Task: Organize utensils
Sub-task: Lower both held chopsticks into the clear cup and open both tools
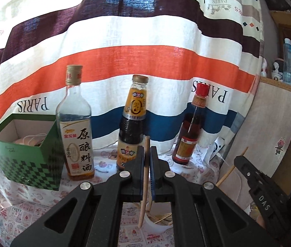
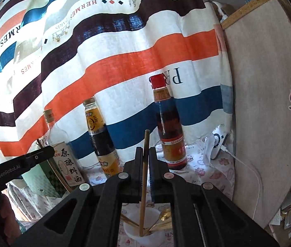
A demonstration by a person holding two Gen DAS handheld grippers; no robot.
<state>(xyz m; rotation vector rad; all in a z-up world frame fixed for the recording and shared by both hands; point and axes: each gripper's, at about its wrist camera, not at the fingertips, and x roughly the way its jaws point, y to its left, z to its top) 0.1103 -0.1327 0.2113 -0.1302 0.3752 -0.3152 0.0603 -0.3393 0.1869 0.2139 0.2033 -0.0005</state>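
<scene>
The left gripper (image 1: 147,156) is clamped narrow on one wooden chopstick (image 1: 144,182), which stands nearly upright between its pads, lower tip hanging above the white cup (image 1: 157,225). The right gripper (image 2: 144,156) is likewise closed on a second chopstick (image 2: 144,185), whose lower end reaches into the same cup (image 2: 137,232), where further chopsticks and a gold spoon (image 2: 165,214) lie. The cup sits on the patterned bench (image 1: 32,195). Behind the cup stand three bottles: a clear cooking-wine bottle (image 1: 75,127), a dark sauce bottle (image 1: 132,121) and a red-capped bottle (image 1: 190,131). A green checked box (image 1: 28,160) sits left of the wine bottle. A striped curtain (image 1: 124,57) hangs behind the bottles.
</scene>
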